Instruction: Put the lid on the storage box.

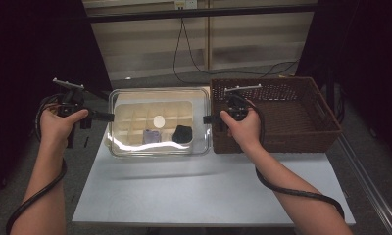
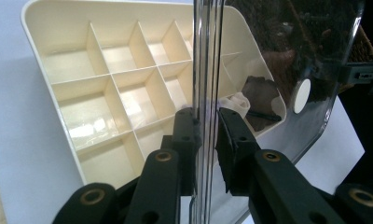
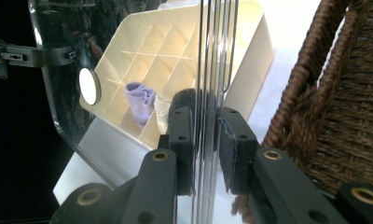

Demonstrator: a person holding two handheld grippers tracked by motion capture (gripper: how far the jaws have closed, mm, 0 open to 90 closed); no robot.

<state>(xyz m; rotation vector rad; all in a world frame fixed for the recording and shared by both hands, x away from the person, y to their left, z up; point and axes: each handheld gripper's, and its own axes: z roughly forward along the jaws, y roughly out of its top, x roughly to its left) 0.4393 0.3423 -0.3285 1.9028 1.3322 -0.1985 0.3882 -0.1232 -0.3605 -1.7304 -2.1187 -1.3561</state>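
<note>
Currently both grippers are pinching the clear lid (image 1: 158, 122), which is lying flat over the cream divider tray (image 1: 135, 115) near the worktop's (image 1: 184, 191) far edge, its long axis running left to right. Left gripper (image 1: 106, 116) is biting the lid's left short edge, fingers (image 2: 187, 135) clamped on the plastic either side. Right gripper (image 1: 208, 119) is doing the same on the right short edge, fingers (image 3: 233, 135) closed on it. So the lid is sitting straight between the two hands, neither nearer; any lift looks symmetric, both ends rising together. Under the lid a black item (image 1: 183, 133) and a lilac item (image 1: 151, 135) are sitting in the tray's near compartments. Wicker basket (image 1: 302, 112) is standing just beside the tray at the far right corner, right hand (image 1: 243, 129) touching its wall.
</note>
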